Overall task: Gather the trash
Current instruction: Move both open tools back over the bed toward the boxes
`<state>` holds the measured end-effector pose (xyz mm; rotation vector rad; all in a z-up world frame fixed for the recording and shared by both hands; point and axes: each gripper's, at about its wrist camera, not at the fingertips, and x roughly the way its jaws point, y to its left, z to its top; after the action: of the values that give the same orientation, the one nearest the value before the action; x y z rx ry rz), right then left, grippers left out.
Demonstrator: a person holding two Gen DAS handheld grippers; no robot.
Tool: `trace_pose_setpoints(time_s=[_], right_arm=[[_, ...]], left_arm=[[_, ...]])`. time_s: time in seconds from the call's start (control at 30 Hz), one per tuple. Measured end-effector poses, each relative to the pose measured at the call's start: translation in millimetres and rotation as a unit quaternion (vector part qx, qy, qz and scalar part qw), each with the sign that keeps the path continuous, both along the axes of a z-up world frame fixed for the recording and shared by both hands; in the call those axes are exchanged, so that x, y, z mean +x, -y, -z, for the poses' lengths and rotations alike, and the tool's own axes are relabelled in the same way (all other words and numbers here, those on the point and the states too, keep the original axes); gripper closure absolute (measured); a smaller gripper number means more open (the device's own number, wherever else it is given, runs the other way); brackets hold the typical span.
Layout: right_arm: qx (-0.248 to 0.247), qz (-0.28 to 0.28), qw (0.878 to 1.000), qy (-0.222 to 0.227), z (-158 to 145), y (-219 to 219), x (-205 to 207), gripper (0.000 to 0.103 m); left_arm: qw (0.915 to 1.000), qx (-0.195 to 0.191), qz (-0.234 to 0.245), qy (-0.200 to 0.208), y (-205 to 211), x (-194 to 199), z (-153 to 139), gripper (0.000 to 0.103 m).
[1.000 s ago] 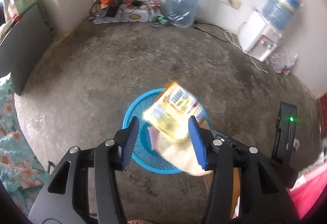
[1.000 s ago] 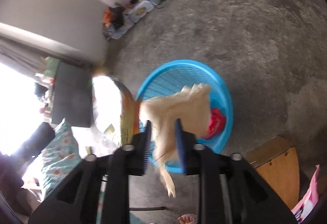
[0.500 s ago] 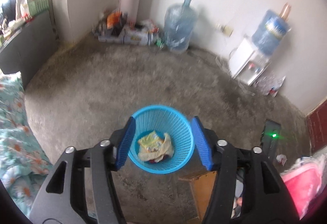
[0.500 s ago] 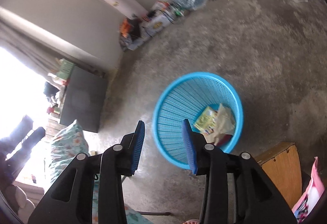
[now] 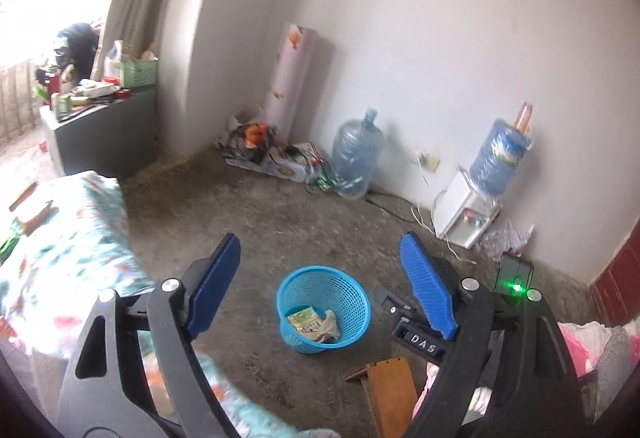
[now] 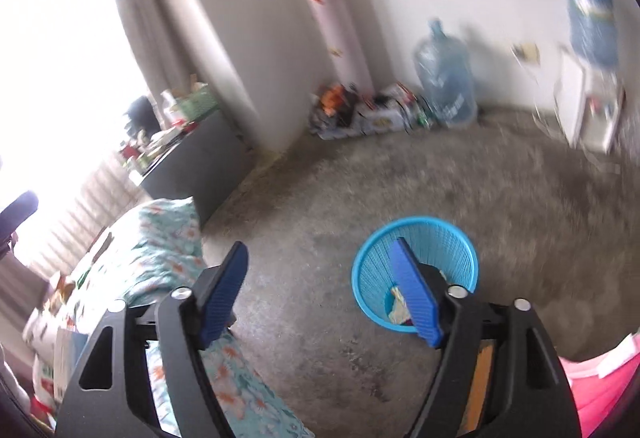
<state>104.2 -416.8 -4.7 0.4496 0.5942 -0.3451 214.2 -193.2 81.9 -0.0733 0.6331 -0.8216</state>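
1. The left gripper point(image 5: 320, 278) is held high above the grey concrete floor point(image 5: 260, 222); its blue ribbed jaws are opening and stand wide apart, with nothing between them.
2. The right gripper point(image 6: 320, 288) likewise has its jaws opening, spread wide and holding nothing.
3. A round blue plastic mesh basket point(image 5: 323, 308) stands upright on the floor, seen between the left jaws from above.
4. Inside it lie the collected trash pieces: a yellow printed snack wrapper point(image 5: 305, 319) and, touching it, a crumpled beige paper point(image 5: 330, 326).
5. In the right wrist view the same basket point(image 6: 448, 242) sits partly behind the right-hand jaw.
6. A small brown wooden stool point(image 5: 390, 390) stands near the basket.
7. A floral teal bedspread point(image 5: 76, 238) lies at the left.
8. A large clear blue water jug point(image 5: 358, 154) stands against the white wall.
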Motion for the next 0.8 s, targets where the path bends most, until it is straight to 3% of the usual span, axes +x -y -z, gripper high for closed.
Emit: trace_pose_setpoints(time_s=[0.2, 0.37, 0.8], right_arm=[[-0.055, -0.048, 0.997, 0.028, -40, -66, -7, 0.012], [-0.066, -0.113, 0.991, 0.030, -58, -119, -5, 0.011], [-0.052, -0.257, 0.965, 0.018, -47, -234, -11, 0.010]], left_arm=[[0.9968, -0.006, -0.075, 0.028, -90, -34, -19, 0.021], [0.9903, -0.012, -0.135, 0.032, -154, -57, -28, 0.020], [0.9648, 0.010, -0.262, 0.016, -262, -93, -6, 0.020]])
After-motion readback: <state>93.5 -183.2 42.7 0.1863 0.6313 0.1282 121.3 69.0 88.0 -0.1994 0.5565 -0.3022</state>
